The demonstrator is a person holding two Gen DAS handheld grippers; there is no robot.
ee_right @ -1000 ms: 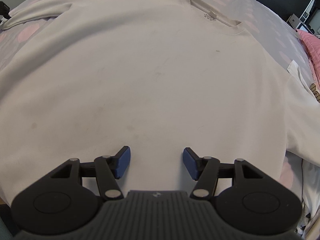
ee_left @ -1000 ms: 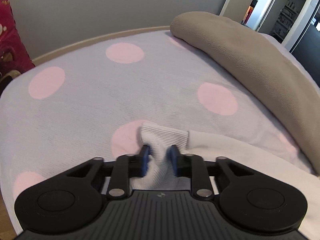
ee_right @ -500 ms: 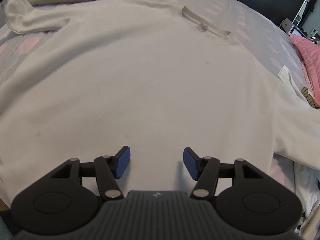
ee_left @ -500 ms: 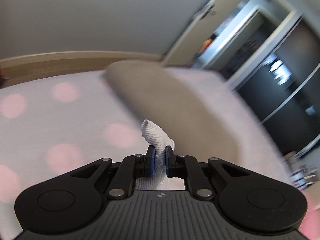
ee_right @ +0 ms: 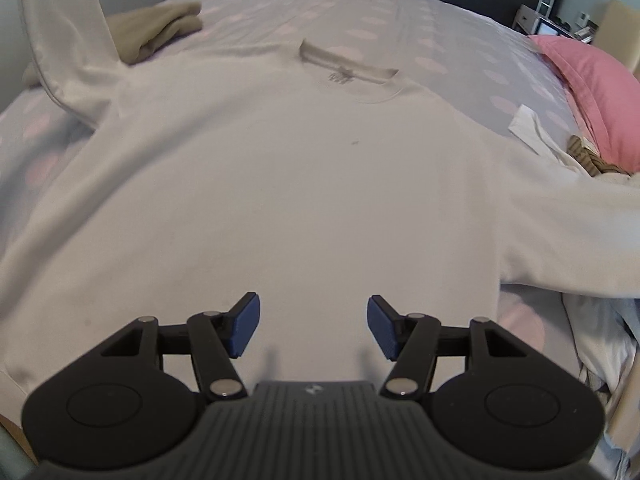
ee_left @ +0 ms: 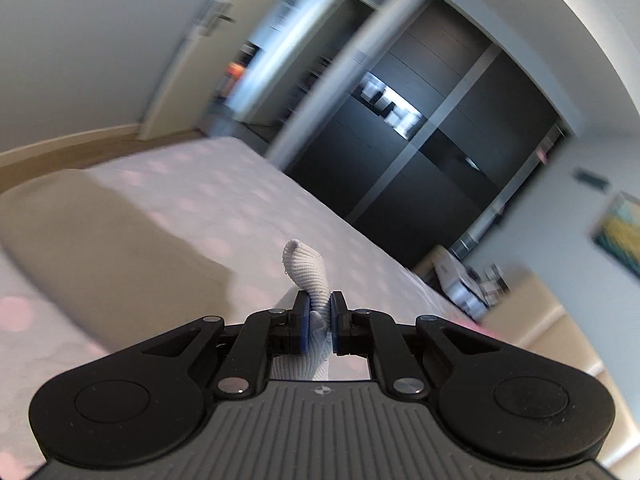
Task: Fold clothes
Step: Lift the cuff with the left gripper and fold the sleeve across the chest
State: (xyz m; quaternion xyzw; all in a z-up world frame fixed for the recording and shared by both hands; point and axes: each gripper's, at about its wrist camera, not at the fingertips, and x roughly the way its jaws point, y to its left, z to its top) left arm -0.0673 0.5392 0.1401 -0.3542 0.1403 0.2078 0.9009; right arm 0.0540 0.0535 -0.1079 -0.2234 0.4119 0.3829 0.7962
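Pink-dotted bedding [ee_right: 320, 4] carries a white sweatshirt [ee_right: 280, 184] beside dark wardrobes [ee_left: 432, 128].

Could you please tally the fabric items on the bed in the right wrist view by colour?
White: 2, the sweatshirt and a crumpled garment.
Tan: 1, a folded garment.
Pink: 1, a pillow.
Brown: 1, a small bundle.
Total: 5.

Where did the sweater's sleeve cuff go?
In the left wrist view, the ribbed cuff is pinched in the left gripper, lifted above the spotted bed near the tan blanket.
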